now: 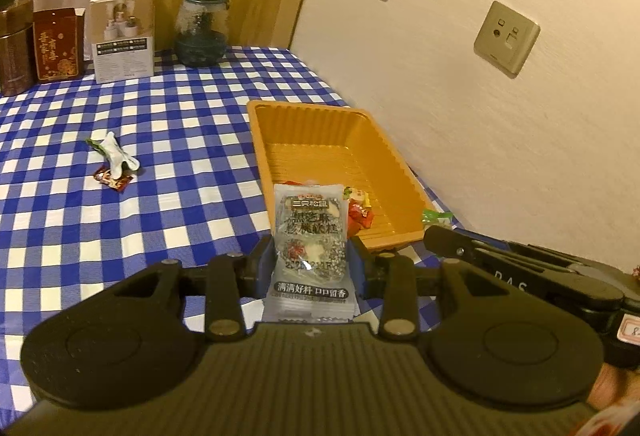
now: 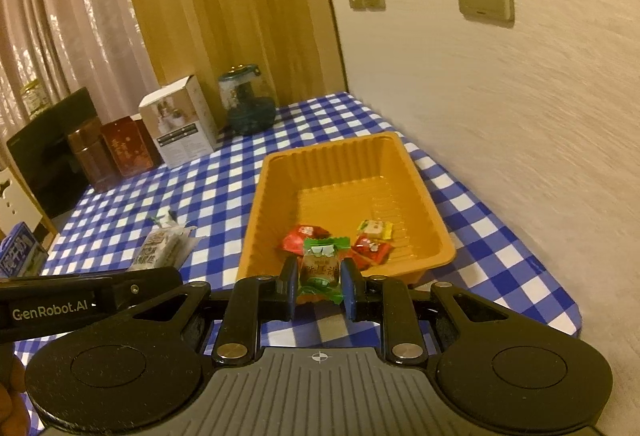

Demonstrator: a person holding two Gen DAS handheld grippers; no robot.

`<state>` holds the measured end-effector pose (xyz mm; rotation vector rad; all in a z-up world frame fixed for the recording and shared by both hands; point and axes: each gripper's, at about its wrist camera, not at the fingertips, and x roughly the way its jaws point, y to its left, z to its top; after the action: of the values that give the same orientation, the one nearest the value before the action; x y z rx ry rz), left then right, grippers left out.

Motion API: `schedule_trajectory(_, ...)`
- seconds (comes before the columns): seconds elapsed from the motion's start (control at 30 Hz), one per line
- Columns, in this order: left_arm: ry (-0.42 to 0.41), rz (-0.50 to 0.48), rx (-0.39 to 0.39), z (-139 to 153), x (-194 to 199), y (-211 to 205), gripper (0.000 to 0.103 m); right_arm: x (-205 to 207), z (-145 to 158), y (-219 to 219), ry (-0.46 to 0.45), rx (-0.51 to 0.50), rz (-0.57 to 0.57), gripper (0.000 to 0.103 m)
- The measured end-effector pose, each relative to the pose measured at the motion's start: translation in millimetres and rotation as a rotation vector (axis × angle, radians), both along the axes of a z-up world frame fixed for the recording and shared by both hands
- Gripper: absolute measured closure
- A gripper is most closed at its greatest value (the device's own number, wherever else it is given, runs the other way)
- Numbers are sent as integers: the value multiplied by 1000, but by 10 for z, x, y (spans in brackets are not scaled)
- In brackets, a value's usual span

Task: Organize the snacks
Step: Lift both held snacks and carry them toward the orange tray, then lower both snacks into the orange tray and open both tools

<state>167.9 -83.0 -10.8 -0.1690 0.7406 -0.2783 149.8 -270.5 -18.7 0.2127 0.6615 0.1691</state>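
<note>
Blue-and-white checked cloth (image 2: 224,196) covers the table beside a pale wall, and a ribbed orange plastic tray (image 2: 416,172) on it holds three small wrapped sweets. The left gripper (image 1: 311,260) pinches a flat grey-clear cake packet (image 1: 309,236) across its middle just short of the tray, while the right gripper (image 2: 319,282) pinches a green-wrapped candy (image 2: 320,268) at the tray's near rim. Both look light and crinkly, probably slippery, so gripping the firm filled body rather than the loose wrapper ends seems safest.

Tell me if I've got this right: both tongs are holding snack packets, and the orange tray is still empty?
Not quite. The orange tray already holds three wrapped candies, as the right wrist view shows. The left tongs do hold the grey packet, the right tongs the green candy.
</note>
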Motion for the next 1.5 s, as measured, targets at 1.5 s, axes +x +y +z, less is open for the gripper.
schedule_trajectory(1.5, -5, -7, 4, -503, 1090, -300, 48, 960, -344, -415, 27, -9, -65, 80)
